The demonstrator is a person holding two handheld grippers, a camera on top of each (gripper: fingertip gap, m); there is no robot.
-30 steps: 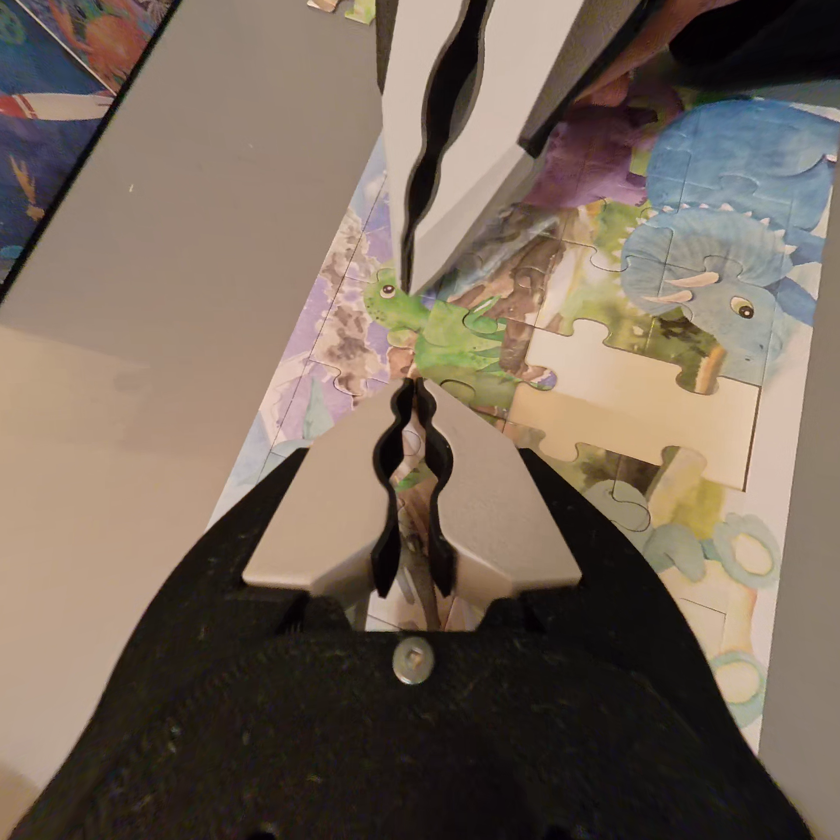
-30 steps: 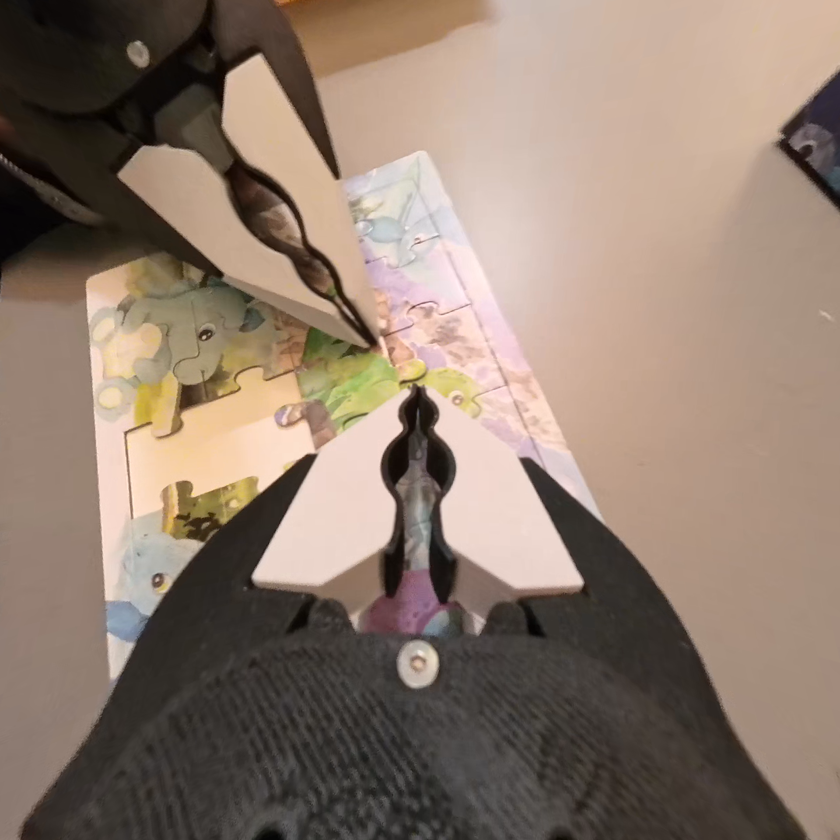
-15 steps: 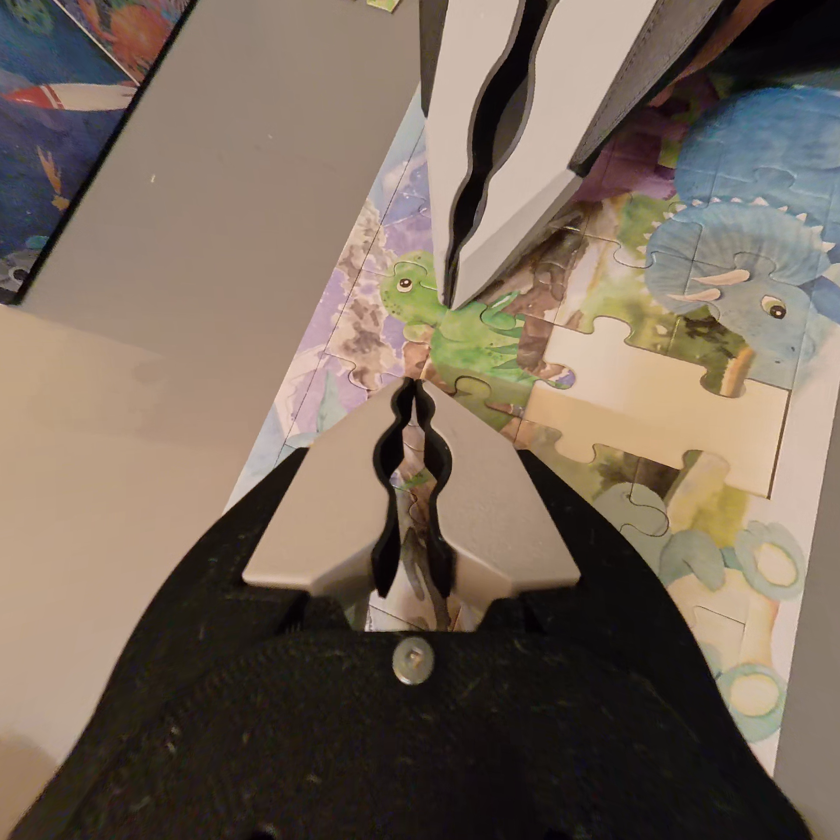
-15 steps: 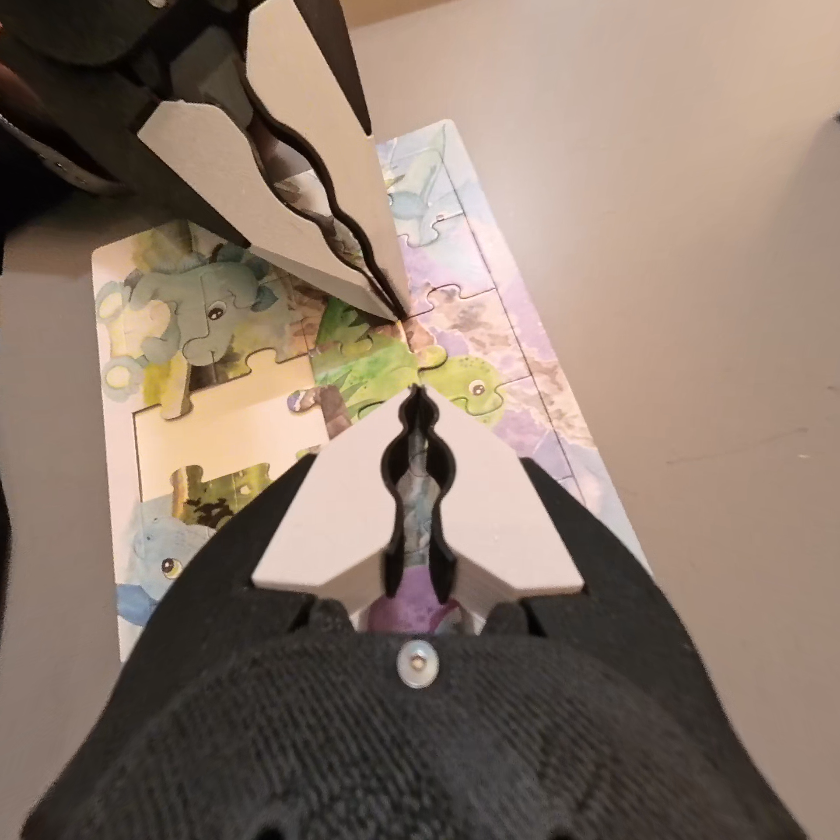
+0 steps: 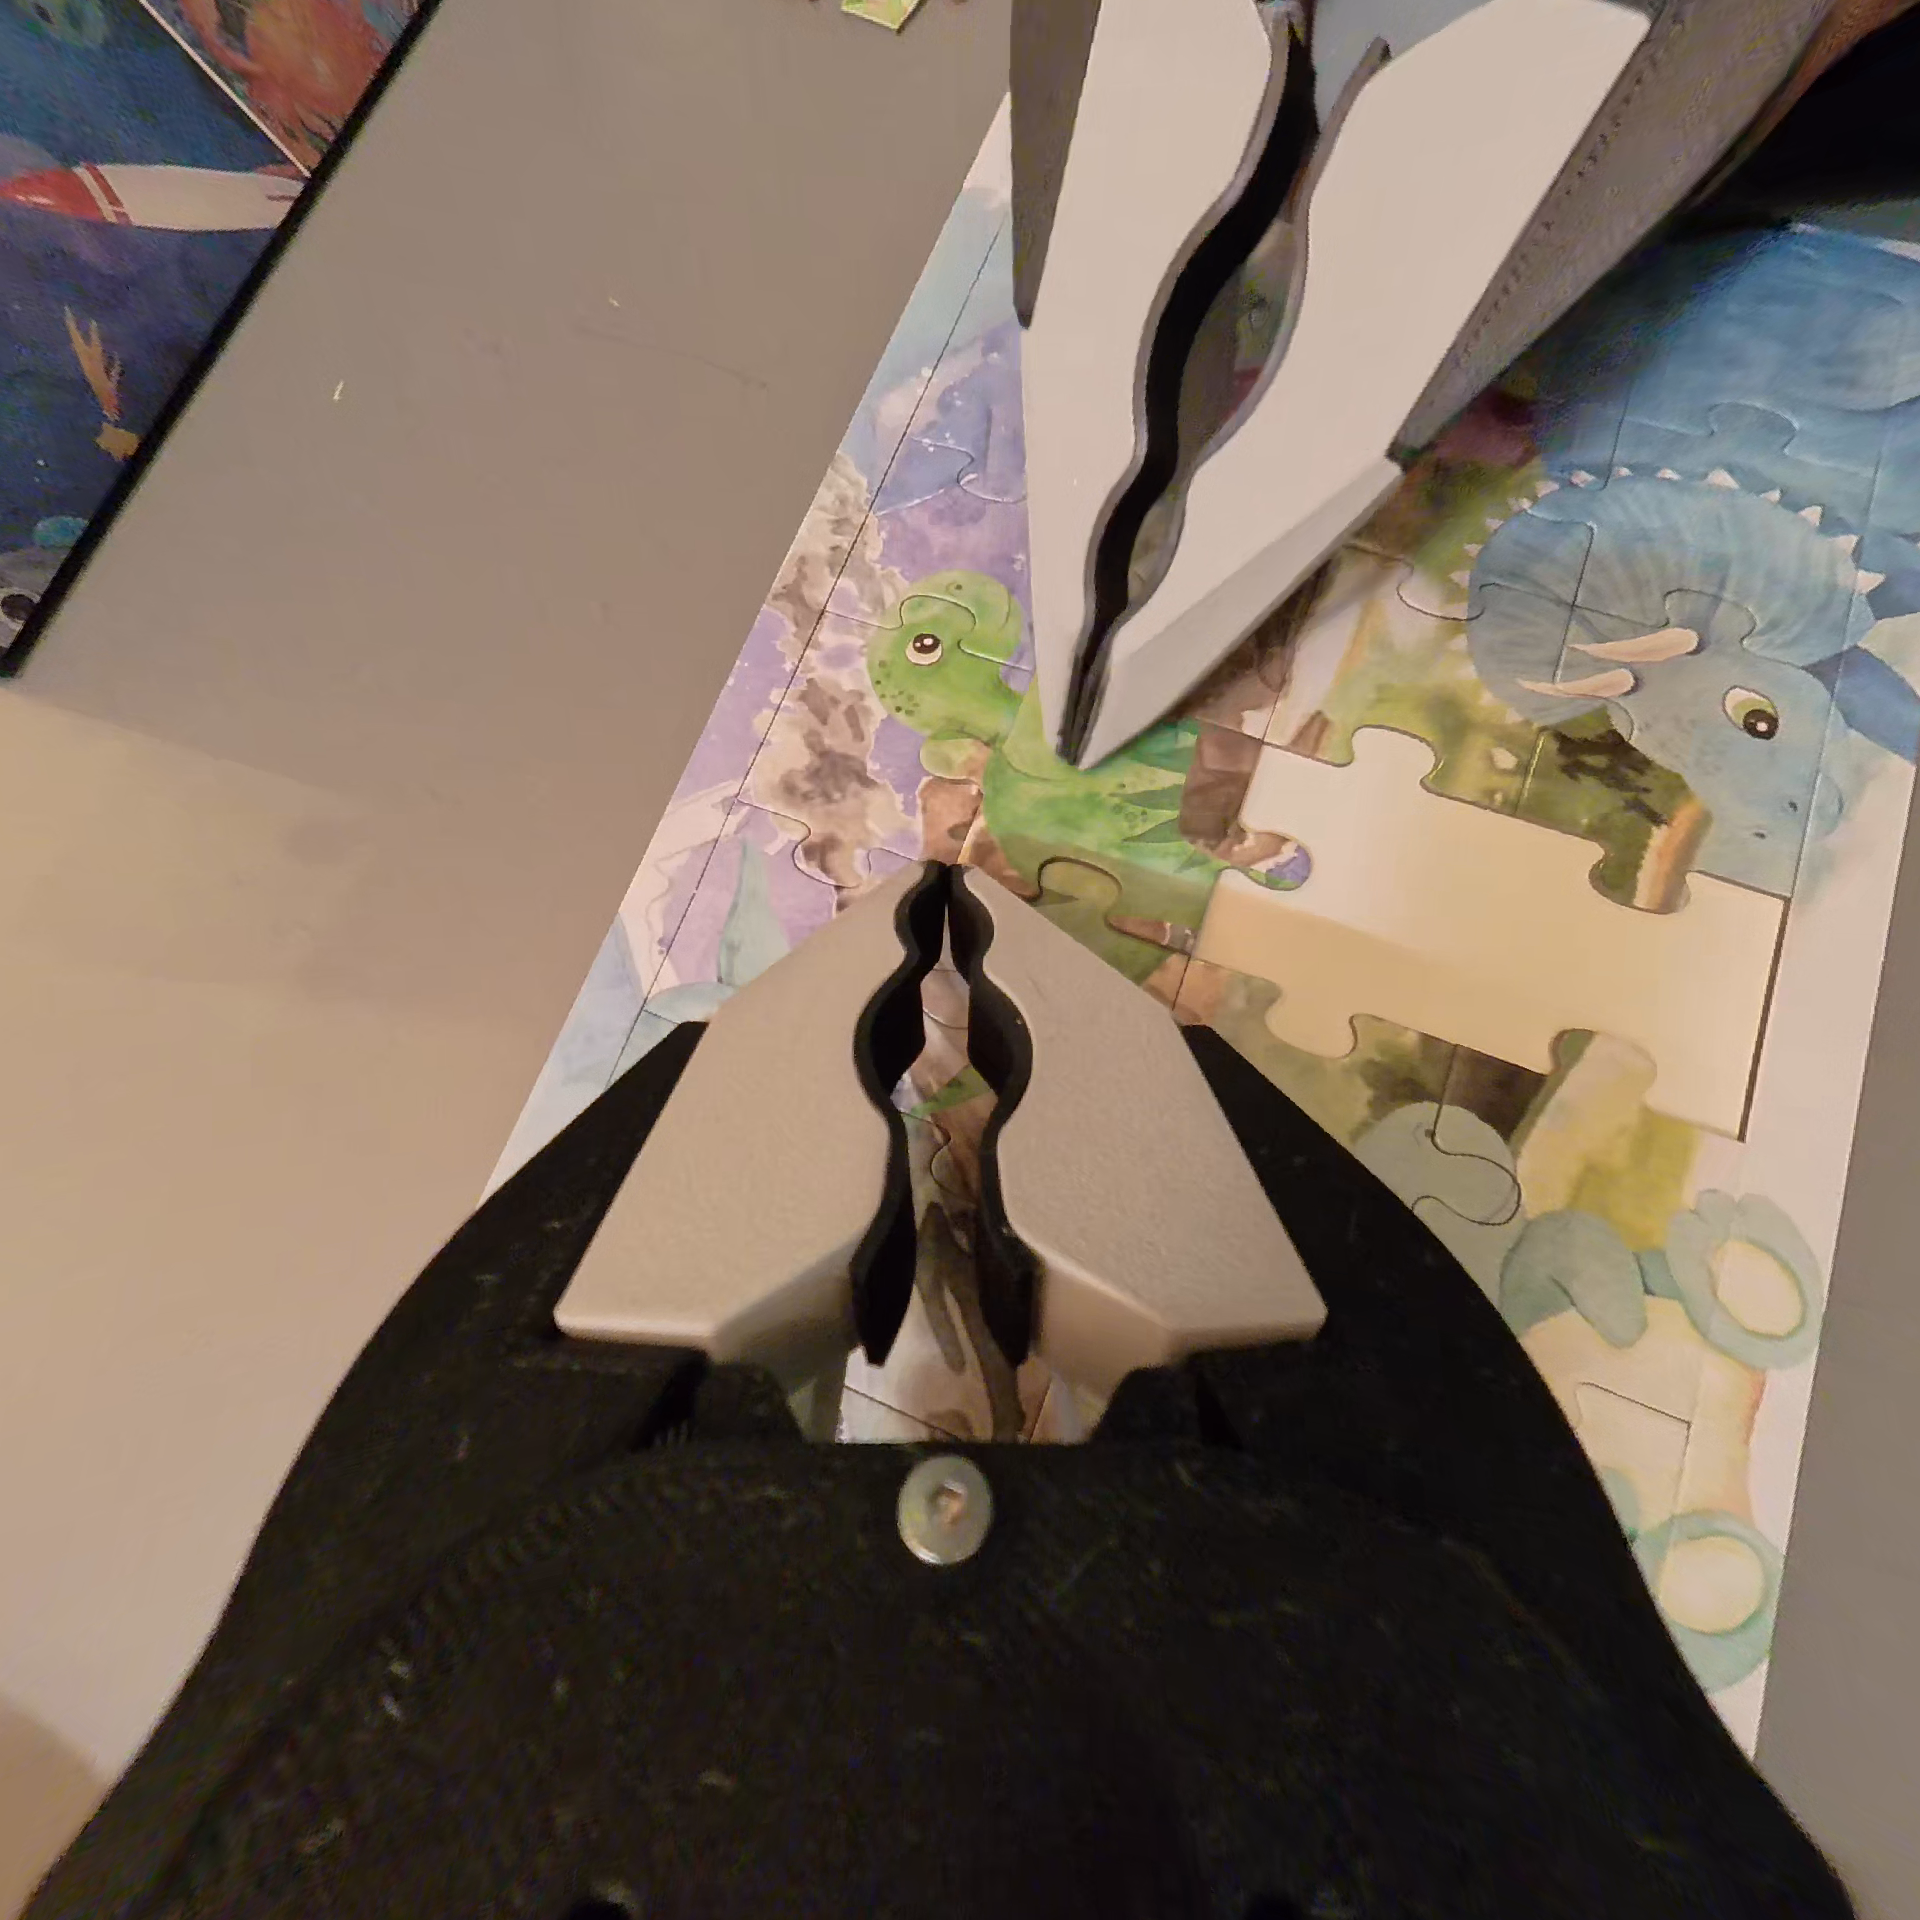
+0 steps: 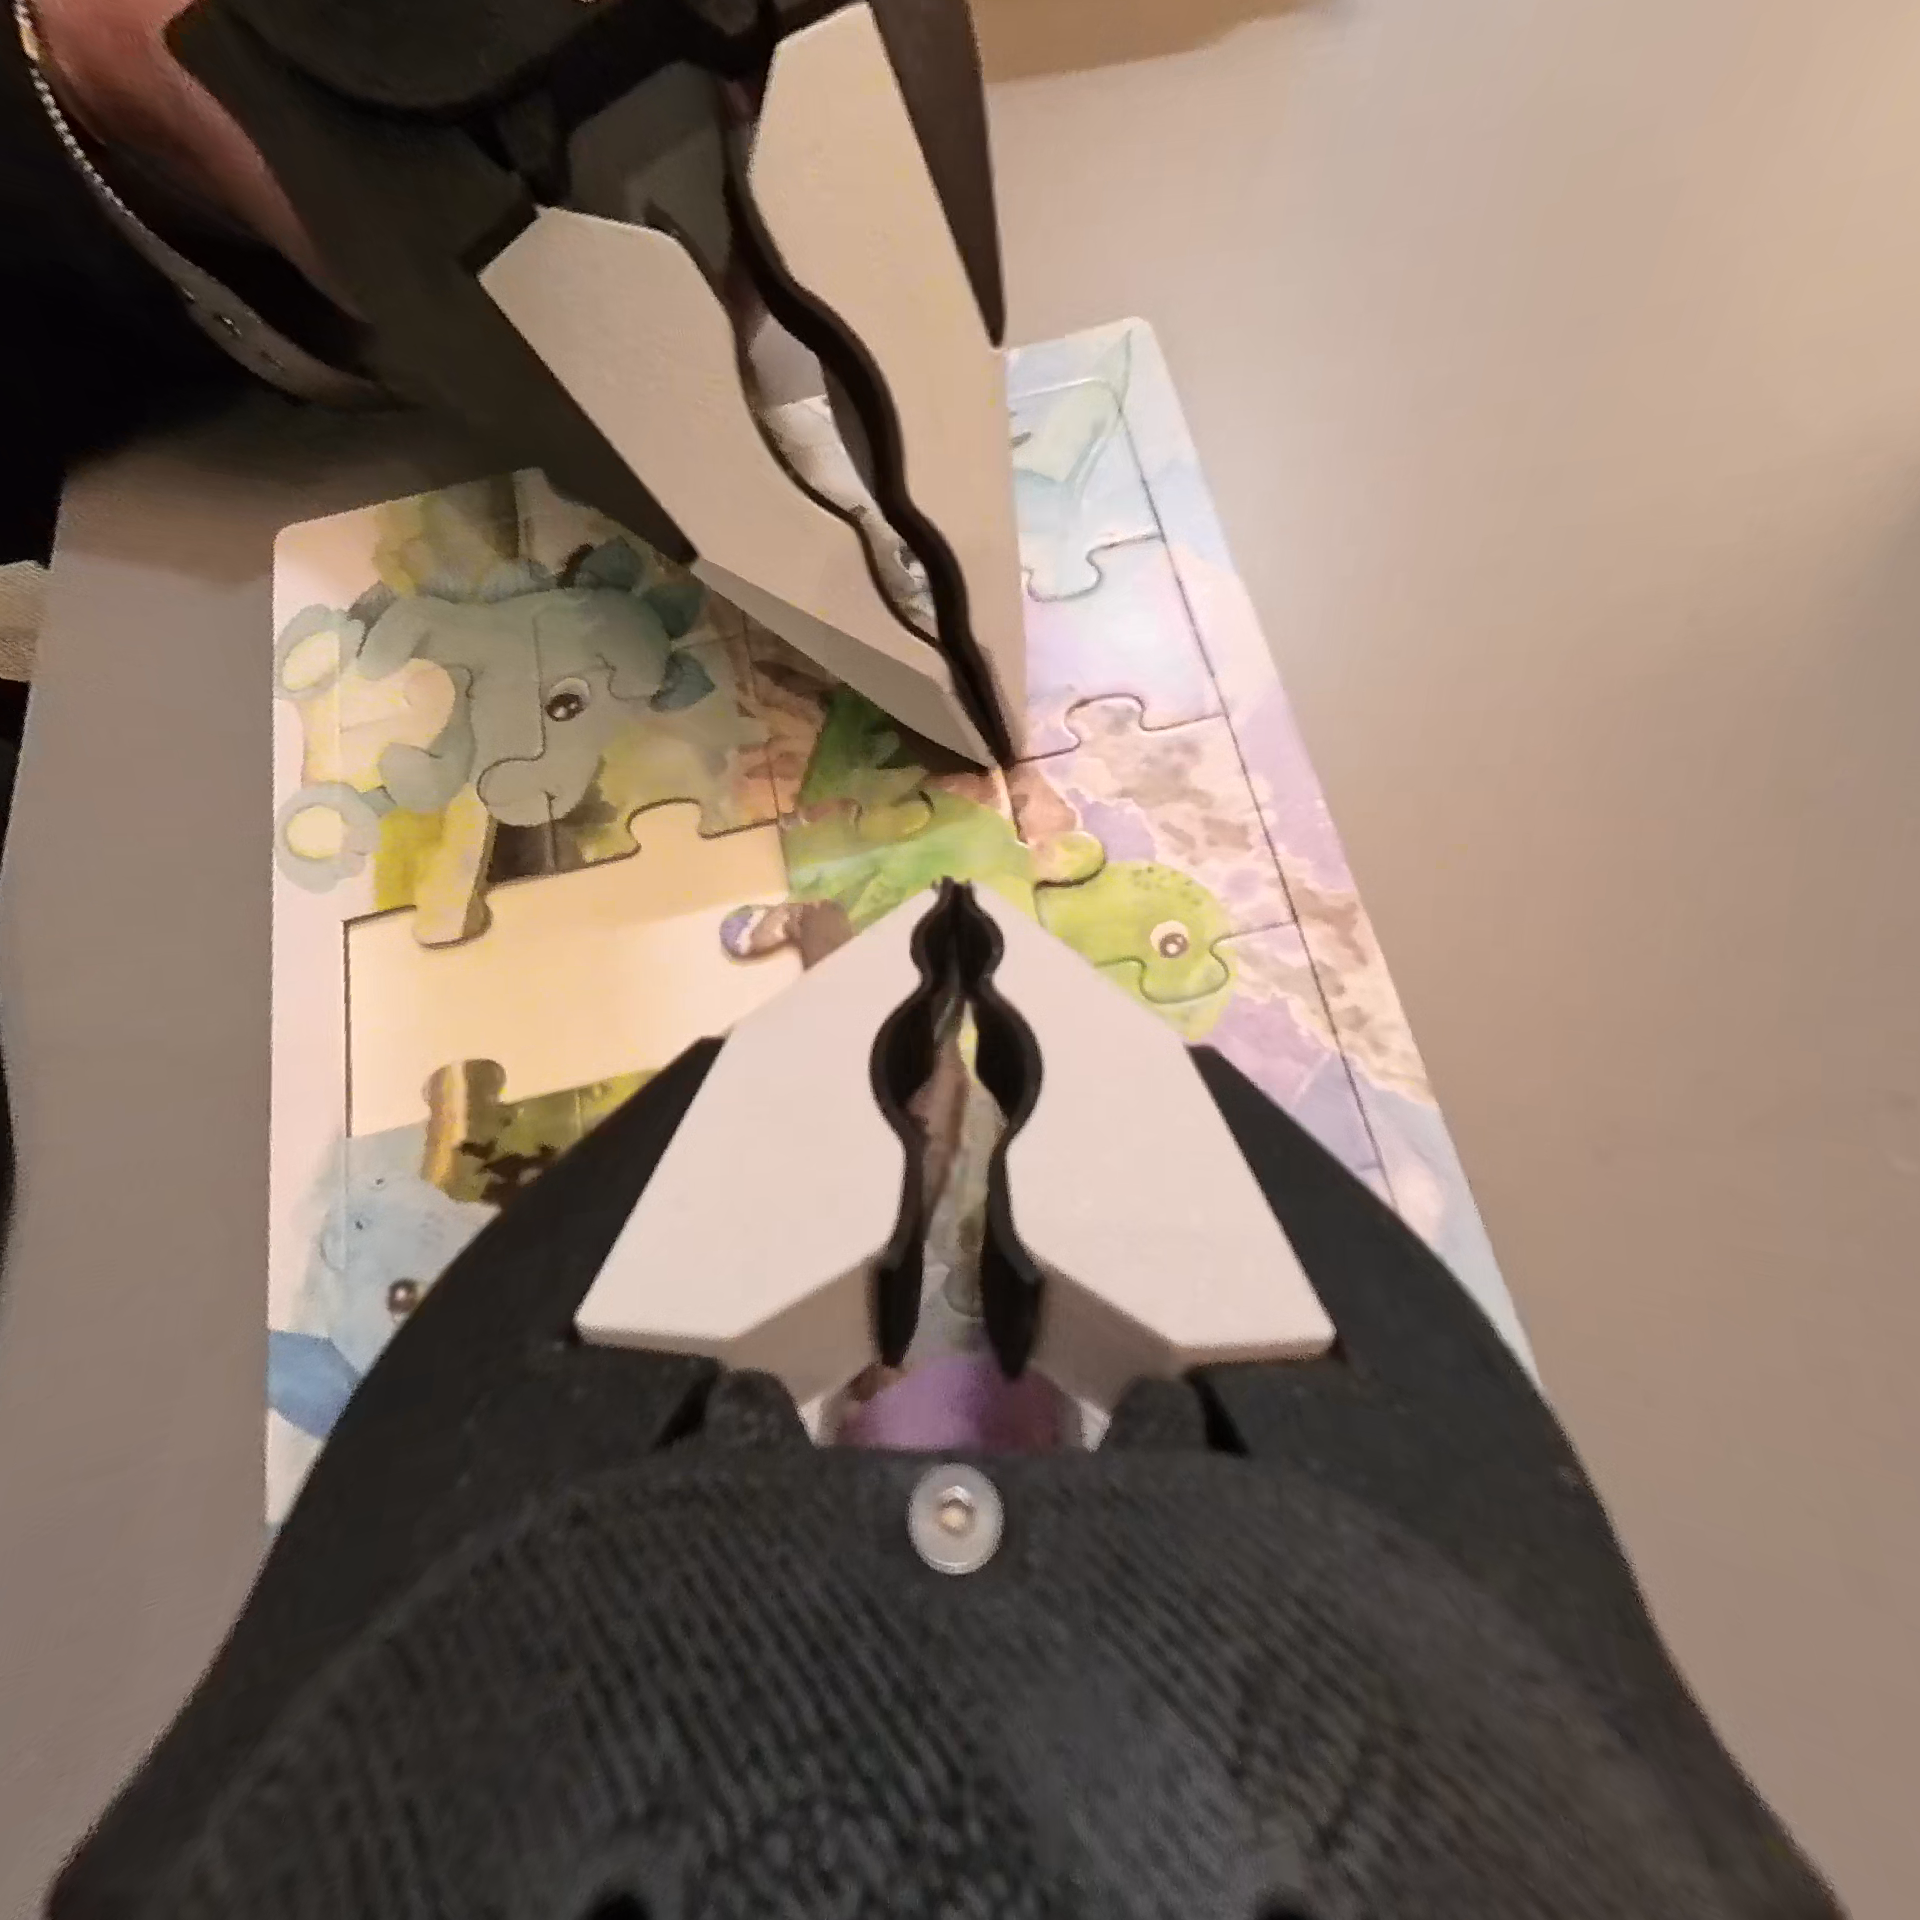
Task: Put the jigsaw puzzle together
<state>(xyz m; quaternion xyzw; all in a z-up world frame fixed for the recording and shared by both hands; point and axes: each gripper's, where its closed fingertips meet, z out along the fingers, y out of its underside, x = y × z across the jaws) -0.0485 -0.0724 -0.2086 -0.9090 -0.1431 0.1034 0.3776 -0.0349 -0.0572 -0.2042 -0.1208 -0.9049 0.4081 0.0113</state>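
Observation:
The dinosaur jigsaw puzzle lies flat in its white frame on the grey table, mostly assembled. A bare cream gap sits near its middle and also shows in the right wrist view. My left gripper is shut and empty, its tips down at the green dinosaur piece by the purple edge pieces. My right gripper is shut and empty, its tips on the same green dinosaur. Each gripper shows in the other's view, the right and the left, tips a short way apart.
A second picture board with a dark blue space scene lies at the far left. A loose piece shows at the top edge. A person's hand and dark sleeve are at the upper left. The tan table stretches to the right. The grippers are tip to tip, or close to it. My right gripper's tips are some 10 cm from the dinosaur jigsaw puzzle.
Both grippers stay shut. The right gripper's tip has slid from beside the green dinosaur's head to its body. Both views have shifted along the puzzle.

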